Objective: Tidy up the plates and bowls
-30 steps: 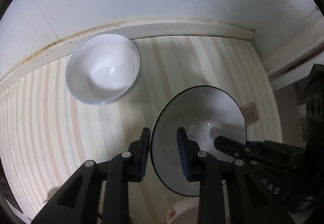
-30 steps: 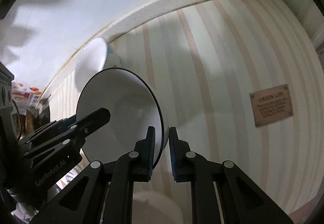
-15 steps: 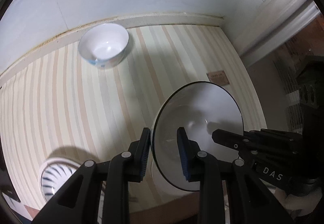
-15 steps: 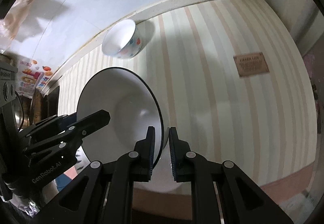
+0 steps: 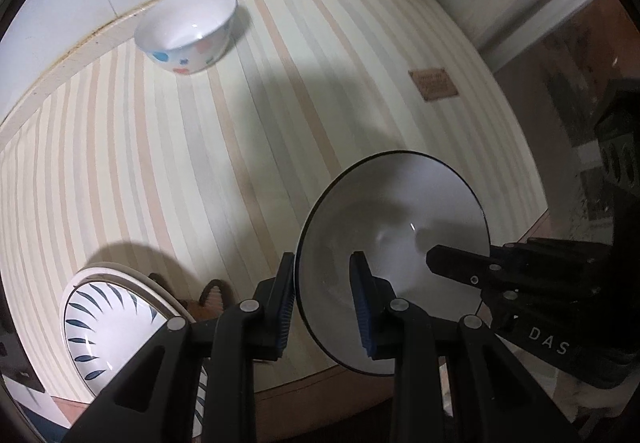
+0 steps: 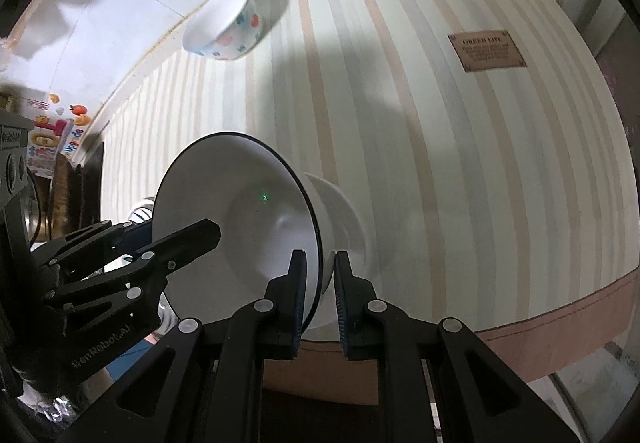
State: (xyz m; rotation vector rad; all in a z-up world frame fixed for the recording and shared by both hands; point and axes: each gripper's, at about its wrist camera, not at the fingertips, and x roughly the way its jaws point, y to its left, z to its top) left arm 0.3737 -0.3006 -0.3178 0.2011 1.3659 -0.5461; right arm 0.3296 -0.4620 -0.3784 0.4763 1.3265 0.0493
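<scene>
Both grippers hold one white bowl with a thin black rim [image 5: 394, 239], raised above the striped table. My left gripper [image 5: 325, 303] is shut on its near-left rim. My right gripper [image 6: 321, 293] is shut on the opposite rim, with the bowl [image 6: 244, 211] tilted on edge in the right wrist view. A white bowl with coloured dots [image 5: 188, 31] stands at the back of the table by the wall; it also shows in the right wrist view [image 6: 224, 29]. A white plate with blue leaf marks [image 5: 108, 327] lies at the near left.
The striped tablecloth [image 5: 200, 171] carries a brown label [image 5: 433, 83] at the right. The table's front edge [image 6: 560, 307] runs close below the grippers. A white wall borders the back. Stickers [image 6: 52, 139] and dark clutter sit at the far left.
Both grippers have drawn back from the wall with the black-rimmed bowl in them. The dotted bowl now lies farther away, and the leaf plate and table's front edge have come into view.
</scene>
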